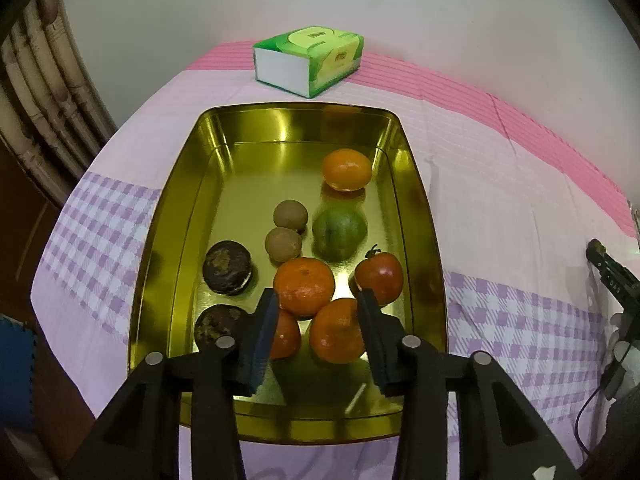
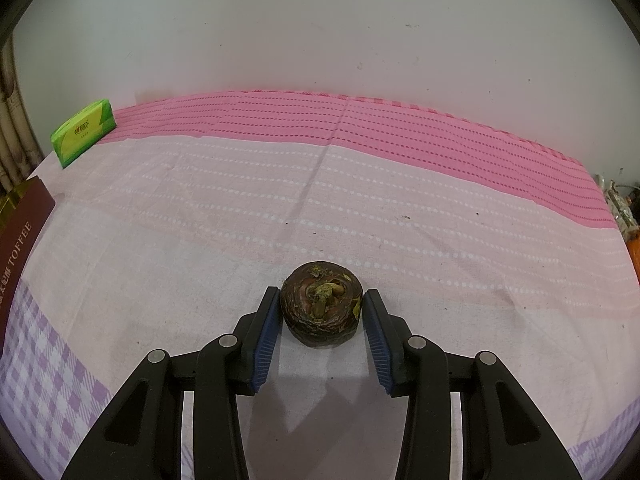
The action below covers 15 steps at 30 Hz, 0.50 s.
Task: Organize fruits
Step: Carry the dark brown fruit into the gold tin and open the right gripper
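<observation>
A gold tin tray holds several fruits: oranges, a green round fruit, a red tomato, two small brown fruits and two dark brown round fruits. My left gripper is open and empty, hovering over the near oranges. In the right wrist view, another dark brown round fruit lies on the cloth. My right gripper is open with its fingers on either side of this fruit, close to it.
A green tissue box stands beyond the tray near the wall; it also shows in the right wrist view. The tray's dark red outer side is at the far left. The table is covered with a pink and purple checked cloth.
</observation>
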Tool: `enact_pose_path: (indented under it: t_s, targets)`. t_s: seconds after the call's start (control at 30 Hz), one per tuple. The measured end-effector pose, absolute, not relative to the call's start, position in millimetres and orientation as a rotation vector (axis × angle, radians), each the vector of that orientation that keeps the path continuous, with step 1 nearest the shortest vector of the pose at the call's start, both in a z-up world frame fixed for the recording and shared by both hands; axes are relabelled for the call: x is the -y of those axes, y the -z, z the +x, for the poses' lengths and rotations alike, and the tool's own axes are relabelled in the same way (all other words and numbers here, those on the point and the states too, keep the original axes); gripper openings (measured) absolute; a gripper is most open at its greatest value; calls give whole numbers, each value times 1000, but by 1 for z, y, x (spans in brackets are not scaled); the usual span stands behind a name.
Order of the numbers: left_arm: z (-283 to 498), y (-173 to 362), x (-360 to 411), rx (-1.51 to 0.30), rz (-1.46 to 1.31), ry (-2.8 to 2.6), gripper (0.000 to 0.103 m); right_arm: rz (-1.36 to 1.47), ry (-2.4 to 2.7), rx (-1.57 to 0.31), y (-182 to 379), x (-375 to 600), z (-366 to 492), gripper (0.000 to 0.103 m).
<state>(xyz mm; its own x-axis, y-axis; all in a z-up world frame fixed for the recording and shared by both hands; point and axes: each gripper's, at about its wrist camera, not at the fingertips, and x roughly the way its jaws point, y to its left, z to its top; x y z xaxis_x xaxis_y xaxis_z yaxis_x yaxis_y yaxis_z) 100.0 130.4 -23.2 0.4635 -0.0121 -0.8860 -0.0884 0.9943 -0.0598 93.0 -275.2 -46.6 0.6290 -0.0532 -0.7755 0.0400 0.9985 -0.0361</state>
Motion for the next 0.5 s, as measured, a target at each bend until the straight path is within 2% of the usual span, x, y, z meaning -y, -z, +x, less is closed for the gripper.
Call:
enact_pose_path:
  t_s: [0.23, 0.37, 0.4, 0.5]
  targets:
    - [95, 17, -140, -1071, -95, -68, 49, -27, 61, -888, 46, 275, 95, 43]
    - [92, 13, -145, -1062, -96, -81, 51, -30, 65, -890, 45, 274, 94, 42]
    - [91, 12, -147, -1060, -97, -86, 52, -29, 64, -891, 45, 273, 94, 41]
    - [88, 9, -151, -1057, -98, -95, 66, -34, 74, -893, 45, 272, 94, 41]
